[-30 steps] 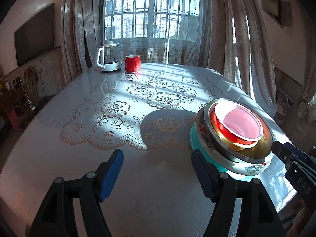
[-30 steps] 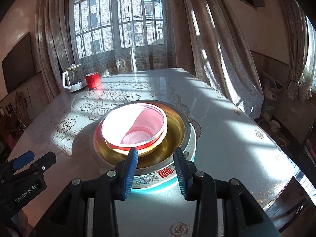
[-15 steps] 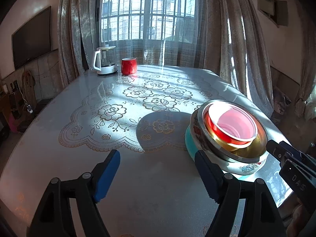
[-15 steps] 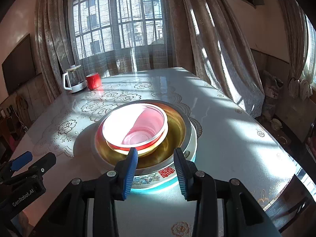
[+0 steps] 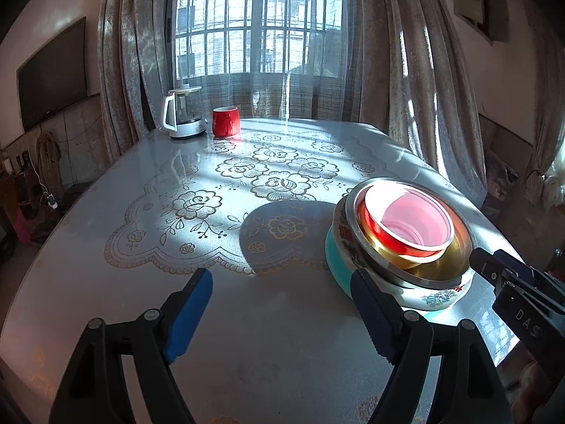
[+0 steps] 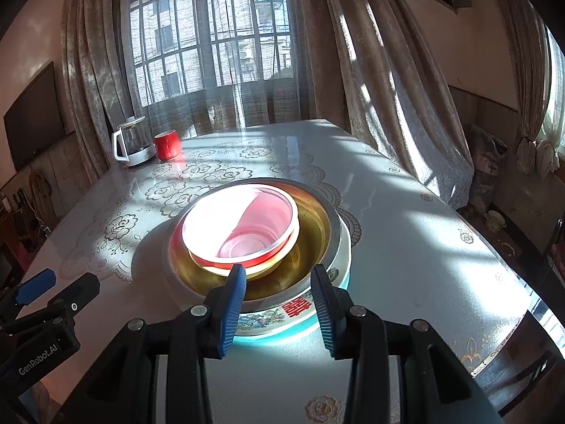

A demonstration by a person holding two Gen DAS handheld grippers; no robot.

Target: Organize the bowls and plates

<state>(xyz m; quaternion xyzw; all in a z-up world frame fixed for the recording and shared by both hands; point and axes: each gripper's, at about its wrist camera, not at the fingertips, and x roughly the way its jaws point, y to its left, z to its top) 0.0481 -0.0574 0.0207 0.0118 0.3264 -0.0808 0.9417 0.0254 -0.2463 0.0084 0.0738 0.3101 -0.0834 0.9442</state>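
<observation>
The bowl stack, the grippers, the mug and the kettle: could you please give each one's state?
Bowl stack: nested, upright on the table.
Left gripper: opening, nothing between the fingers.
Right gripper: open, nothing gripped.
Red mug: upright.
Kettle: upright, lid on.

two wrist views, shared bowl stack (image 5: 399, 236)

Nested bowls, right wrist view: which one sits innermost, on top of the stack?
The red bowl with the pale pink inside. It sits within the gold-lined metal bowl, above the flowered bowl and the teal dish.
</observation>
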